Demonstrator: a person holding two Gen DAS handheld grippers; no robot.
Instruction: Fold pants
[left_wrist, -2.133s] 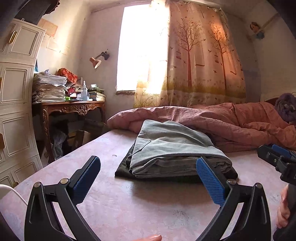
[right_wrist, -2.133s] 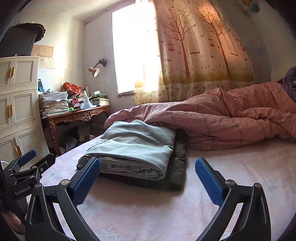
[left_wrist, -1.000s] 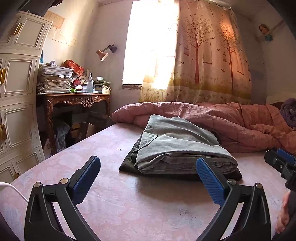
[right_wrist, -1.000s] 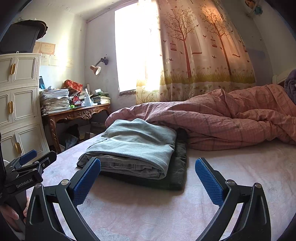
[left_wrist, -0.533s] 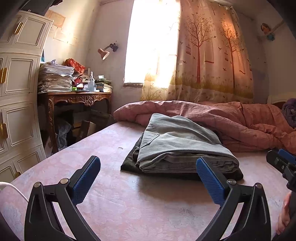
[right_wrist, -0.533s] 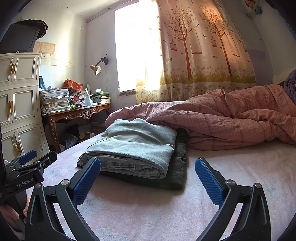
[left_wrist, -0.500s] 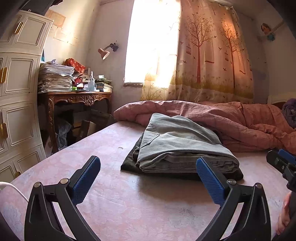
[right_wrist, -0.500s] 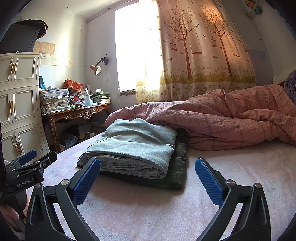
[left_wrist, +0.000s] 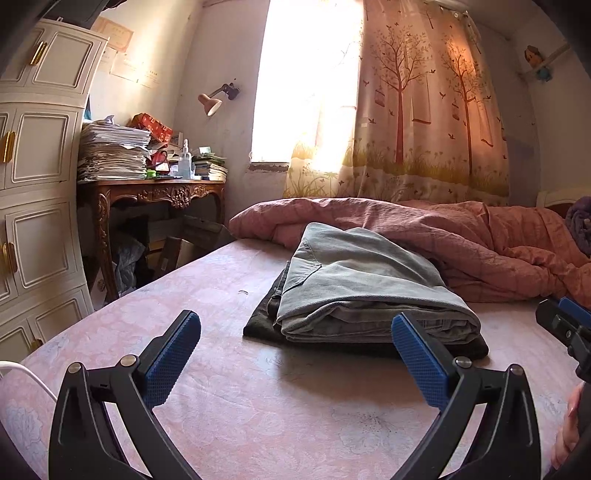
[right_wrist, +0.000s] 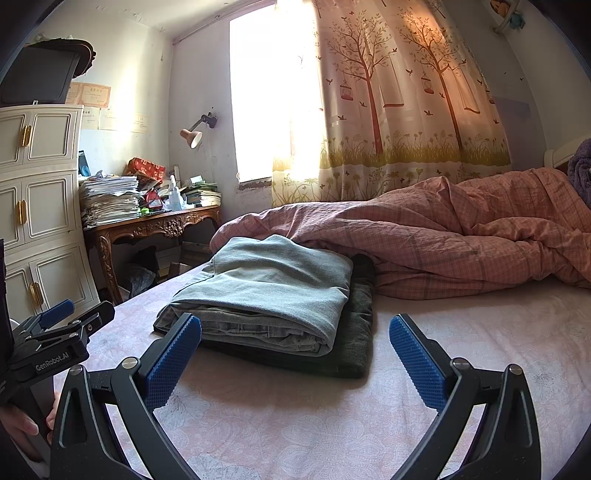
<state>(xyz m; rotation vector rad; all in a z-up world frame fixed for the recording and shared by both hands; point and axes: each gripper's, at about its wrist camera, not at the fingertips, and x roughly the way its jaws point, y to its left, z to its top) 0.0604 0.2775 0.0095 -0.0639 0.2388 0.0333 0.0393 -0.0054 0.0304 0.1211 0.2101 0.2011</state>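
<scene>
Folded grey pants (left_wrist: 362, 280) lie on top of a folded dark garment (left_wrist: 266, 317) on the pink bed sheet (left_wrist: 258, 406). The stack also shows in the right wrist view, grey pants (right_wrist: 273, 288) over the dark garment (right_wrist: 354, 339). My left gripper (left_wrist: 295, 354) is open and empty, held back from the stack's near edge. My right gripper (right_wrist: 295, 354) is open and empty, also short of the stack. The right gripper's tip (left_wrist: 565, 325) shows at the left view's right edge. The left gripper (right_wrist: 55, 332) shows at the right view's left edge.
A rumpled pink quilt (left_wrist: 461, 243) lies behind the stack. A carved wooden desk (left_wrist: 155, 192) piled with papers stands left of the bed, beside a white cabinet (left_wrist: 33, 206). A curtained window (left_wrist: 406, 110) is at the back.
Both views have shifted only slightly over the last two seconds, the left camera drifting a bit to the left. The stack has not moved and both grippers stay open.
</scene>
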